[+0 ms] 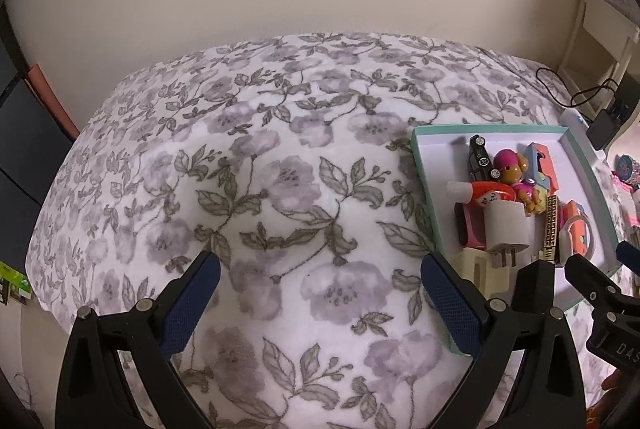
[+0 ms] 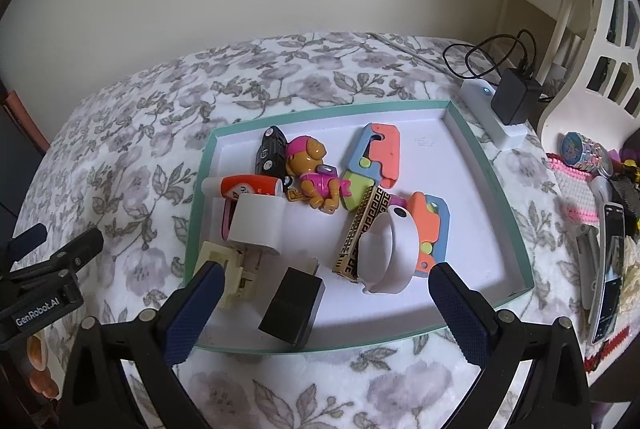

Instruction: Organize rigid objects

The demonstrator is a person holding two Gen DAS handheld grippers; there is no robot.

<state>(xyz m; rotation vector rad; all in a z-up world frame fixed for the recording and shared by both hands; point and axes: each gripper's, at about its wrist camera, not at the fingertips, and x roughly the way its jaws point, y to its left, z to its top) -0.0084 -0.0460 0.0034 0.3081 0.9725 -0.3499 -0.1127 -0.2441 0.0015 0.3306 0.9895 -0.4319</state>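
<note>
A: Bedspread (image 2: 132,157) pattern?
B: White, with grey-purple flowers and grey leaves.
A: Tray (image 2: 492,165)?
B: Teal rim, white interior. Inside: pink-and-brown dog figure (image 2: 312,173), black-and-gold patterned bar (image 2: 362,229), black block (image 2: 292,305).

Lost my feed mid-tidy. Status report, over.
Left gripper open over bare blanket. Right gripper open, hovering above black adapter. Tray holds the toys and chargers. Nothing blocking.
</note>
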